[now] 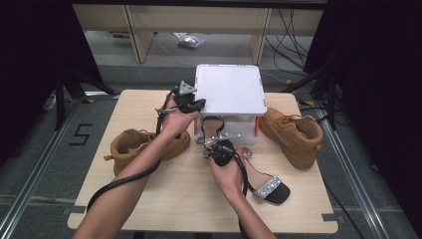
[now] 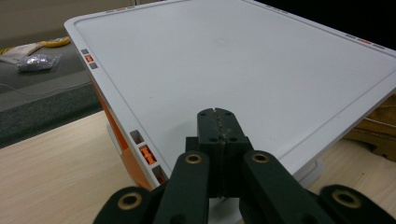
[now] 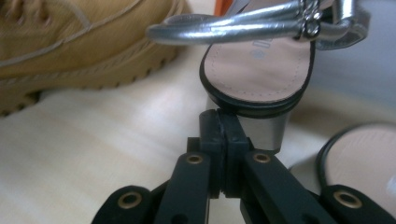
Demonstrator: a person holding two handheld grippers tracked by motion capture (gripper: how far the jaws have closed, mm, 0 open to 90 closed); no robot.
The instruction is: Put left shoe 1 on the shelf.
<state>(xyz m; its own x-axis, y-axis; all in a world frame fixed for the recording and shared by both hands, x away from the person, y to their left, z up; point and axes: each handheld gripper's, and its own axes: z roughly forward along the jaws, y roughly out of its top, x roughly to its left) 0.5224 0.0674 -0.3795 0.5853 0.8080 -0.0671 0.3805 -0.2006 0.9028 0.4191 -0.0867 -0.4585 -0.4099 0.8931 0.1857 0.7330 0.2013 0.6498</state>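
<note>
High view: a person at a wooden table point(image 1: 164, 199) holds a gripper in each hand beside a white storage box point(image 1: 230, 89) with orange latches, which sits at the far middle. The left gripper point(image 1: 199, 103) rests at the box's near-left corner, over its lid, jaws pressed together and holding nothing. The right gripper point(image 1: 211, 144) is just in front of the box, jaws also pressed together and empty. Right in front of those jaws, against the box's near side, stands a silver-strapped sandal point(image 3: 261, 70), heel toward the jaws and long axis running away toward the box. The right hand is the nearer one to it. A matching sandal point(image 1: 268, 188) lies in front of the box, to the right of that hand. One tan boot point(image 1: 144, 144) lies left of the box, another point(image 1: 293, 133) to its right
</note>
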